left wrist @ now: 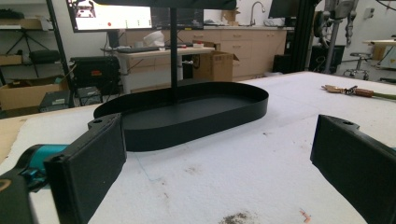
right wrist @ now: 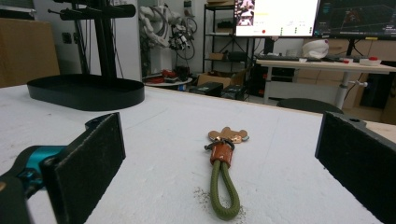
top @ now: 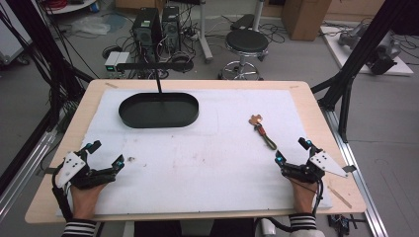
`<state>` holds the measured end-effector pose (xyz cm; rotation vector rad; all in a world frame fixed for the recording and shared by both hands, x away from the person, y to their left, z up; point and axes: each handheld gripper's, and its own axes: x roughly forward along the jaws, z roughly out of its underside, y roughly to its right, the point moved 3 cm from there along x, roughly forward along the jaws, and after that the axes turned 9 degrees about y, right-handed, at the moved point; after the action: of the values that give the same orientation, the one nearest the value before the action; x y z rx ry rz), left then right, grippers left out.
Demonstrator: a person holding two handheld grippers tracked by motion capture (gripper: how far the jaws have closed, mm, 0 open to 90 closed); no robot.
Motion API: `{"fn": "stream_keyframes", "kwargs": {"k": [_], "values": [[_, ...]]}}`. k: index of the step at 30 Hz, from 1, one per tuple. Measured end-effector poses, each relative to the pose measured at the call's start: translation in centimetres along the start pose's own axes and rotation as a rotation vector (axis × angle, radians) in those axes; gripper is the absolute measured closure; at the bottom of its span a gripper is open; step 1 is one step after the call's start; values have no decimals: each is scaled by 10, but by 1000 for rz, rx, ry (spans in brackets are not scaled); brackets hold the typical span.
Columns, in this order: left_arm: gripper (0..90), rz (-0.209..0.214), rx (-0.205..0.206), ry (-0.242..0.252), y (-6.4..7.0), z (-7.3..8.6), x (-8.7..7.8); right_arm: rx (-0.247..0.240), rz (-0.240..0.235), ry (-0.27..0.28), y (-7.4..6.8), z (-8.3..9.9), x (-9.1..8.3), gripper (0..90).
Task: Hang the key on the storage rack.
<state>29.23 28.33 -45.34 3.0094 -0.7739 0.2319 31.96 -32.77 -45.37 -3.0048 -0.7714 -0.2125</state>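
Two grippers, left (top: 105,154) and right (top: 292,149), jaws wide apart, nothing held. Keychain (right wrist: 223,176) flat on mat, right of centre in high view, just ahead of right gripper. Likely light; cord loop soft, floppy. Best pinched at leather collar.

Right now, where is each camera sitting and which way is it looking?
High view: sits above the person's side, looking forward and down on the table; both hands show, holding the left gripper and right gripper.
Left gripper view: rides low on the left gripper, facing the black tray; its own two black jaws show, wide apart.
Right gripper view: rides low on the right gripper, facing the key strap; its own jaws show, wide apart.
All three views share the tray and the key strap.
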Motion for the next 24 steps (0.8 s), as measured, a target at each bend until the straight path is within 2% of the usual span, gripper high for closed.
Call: {"fn": "stream_keyframes", "kwargs": {"k": [4, 7, 10, 13, 18, 24], "values": [[40, 1, 2, 1, 1, 0, 0, 22, 2, -3, 1, 0, 0, 4], [40, 1, 2, 1, 1, 0, 0, 6, -1, -6, 0, 0, 0, 4], [40, 1, 10, 3, 1, 0, 0, 10, -1, -8, 0, 0, 1, 4], [40, -2, 0, 6, 0, 0, 0, -4, -2, -6, 0, 0, 1, 4], [40, -2, 1, 3, 0, 0, 0, 8, 1, -9, 0, 0, 1, 4], [40, -2, 4, 5, 0, 0, 0, -6, -6, -29, 0, 0, 3, 4]]}}
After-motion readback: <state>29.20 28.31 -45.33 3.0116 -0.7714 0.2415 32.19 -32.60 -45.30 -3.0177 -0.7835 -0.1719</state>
